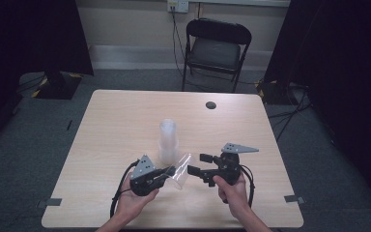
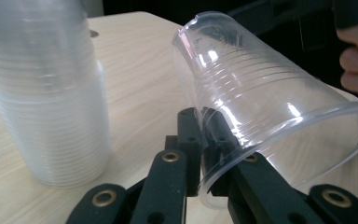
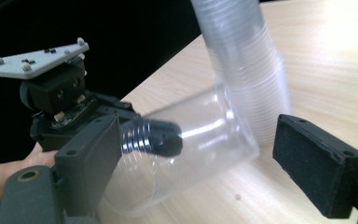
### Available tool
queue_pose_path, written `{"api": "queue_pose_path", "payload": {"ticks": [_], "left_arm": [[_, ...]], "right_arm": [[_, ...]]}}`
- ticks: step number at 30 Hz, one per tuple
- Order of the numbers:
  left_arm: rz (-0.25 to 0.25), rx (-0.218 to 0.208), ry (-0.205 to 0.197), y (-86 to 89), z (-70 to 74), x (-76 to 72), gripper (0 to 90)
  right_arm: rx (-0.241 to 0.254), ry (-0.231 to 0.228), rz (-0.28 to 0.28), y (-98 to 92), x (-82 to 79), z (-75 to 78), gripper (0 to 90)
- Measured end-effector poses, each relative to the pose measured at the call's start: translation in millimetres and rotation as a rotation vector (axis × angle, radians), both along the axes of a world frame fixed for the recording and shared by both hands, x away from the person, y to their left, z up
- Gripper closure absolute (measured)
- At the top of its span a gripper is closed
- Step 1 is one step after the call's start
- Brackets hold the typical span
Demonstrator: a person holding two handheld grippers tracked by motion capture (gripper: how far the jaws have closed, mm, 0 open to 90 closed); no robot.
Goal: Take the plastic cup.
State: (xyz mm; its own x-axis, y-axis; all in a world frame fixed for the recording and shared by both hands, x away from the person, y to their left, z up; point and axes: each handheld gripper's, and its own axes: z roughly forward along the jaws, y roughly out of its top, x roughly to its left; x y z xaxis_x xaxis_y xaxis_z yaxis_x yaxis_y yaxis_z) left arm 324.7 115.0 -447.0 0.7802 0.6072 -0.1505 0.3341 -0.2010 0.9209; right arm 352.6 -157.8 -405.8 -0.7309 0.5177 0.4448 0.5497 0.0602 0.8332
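Note:
A single clear plastic cup (image 1: 182, 175) lies tilted on its side just above the table. My left gripper (image 1: 170, 172) is shut on its rim wall. One jaw is inside the cup (image 2: 261, 93) and one outside, with the left gripper (image 2: 200, 126) pinching the rim nearest the camera. A tall stack of clear cups (image 1: 168, 140) stands upright just behind it. My right gripper (image 1: 195, 164) points left at the cup with its jaws open. In the right gripper view the cup (image 3: 200, 126) lies ahead of the right gripper (image 3: 200, 156), and neither pad touches it.
The wooden table (image 1: 116, 121) has a dark round cable hole (image 1: 211, 105) near its far edge. A black folding chair (image 1: 215, 50) stands behind the table. Dark curtains hang at both sides.

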Motion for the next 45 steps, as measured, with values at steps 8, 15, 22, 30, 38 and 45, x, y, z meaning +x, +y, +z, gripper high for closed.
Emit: {"api": "queue_pose_path", "payload": {"ticks": [8,15,22,30,38,45], "left_arm": [[-0.024,0.022,0.083,-1.7,-0.5,3.7,87.5],[-0.036,0.020,0.174,1.6,5.3,5.9,88.2],[-0.074,0.066,0.266,1.4,11.3,11.9,88.4],[-0.120,0.104,0.310,-0.2,15.6,14.1,88.6],[-0.192,0.186,0.336,-9.0,18.9,15.4,88.6],[-0.241,0.233,0.363,-12.2,17.8,18.2,88.5]], "right_arm": [[-0.081,-0.060,-0.003,-15.2,-6.2,4.4,14.3],[-0.144,-0.089,0.022,-22.8,-10.3,-0.2,15.7],[-0.194,-0.108,0.070,-17.8,-13.8,-8.9,17.3],[-0.287,-0.180,0.151,-7.8,-18.2,-12.3,22.9],[-0.357,-0.278,0.213,2.0,-24.6,-11.8,26.6],[-0.406,-0.324,0.257,7.8,-28.5,-13.2,23.3]]}}
